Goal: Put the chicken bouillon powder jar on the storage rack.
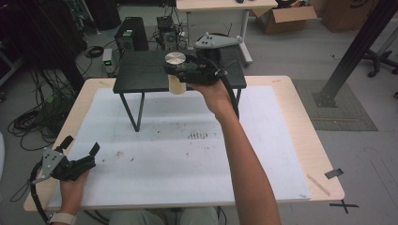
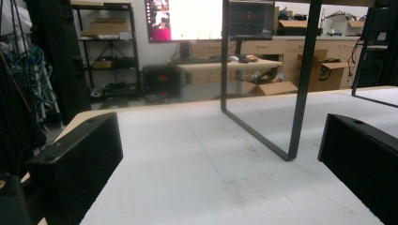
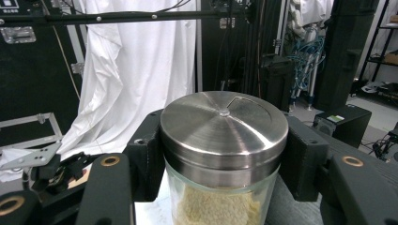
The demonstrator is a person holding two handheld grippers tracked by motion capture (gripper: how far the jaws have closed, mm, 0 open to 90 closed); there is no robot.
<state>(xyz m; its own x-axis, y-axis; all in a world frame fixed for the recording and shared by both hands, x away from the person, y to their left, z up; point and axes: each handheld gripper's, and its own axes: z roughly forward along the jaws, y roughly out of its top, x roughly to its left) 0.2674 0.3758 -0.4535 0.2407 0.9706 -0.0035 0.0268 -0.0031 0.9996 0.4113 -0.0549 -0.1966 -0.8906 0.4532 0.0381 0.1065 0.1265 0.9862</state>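
Work in hand: the right claw point(image 1: 174, 74) carries a glass jar point(image 1: 177, 84) with a brushed steel lid point(image 3: 224, 125), filled with pale crumbly stuff, at the front edge of the small black stand point(image 1: 141, 70) that sits toward the far side of the desk point(image 1: 300, 112).

Progress: the pickup looks done, since the jar is off the white mat point(image 1: 187, 154) and up at the height of the stand's top. I'd judge what is left is the setting-down and the letting go. Whether it is headed onto the stand or coming off it, I cannot tell.

Jar versus stand: from above the jar hangs at the stand's front edge, its body dropping below the top's level, so it does not seem to rest on anything but the claw.

Jar versus claw: in the right gripper view the jar stands upright between the two black jaws, which press just under the lid on either side.

Right claw state: clenched on the jar, wrist reaching forward over the mat.

Left claw point(image 1: 82, 161): parked near the desk's near left corner, jaws spread apart with nothing between them; its own view looks low across the mat toward the stand's thin legs point(image 2: 295, 98).

Left to watch: the base needs to clear the stand's edge.
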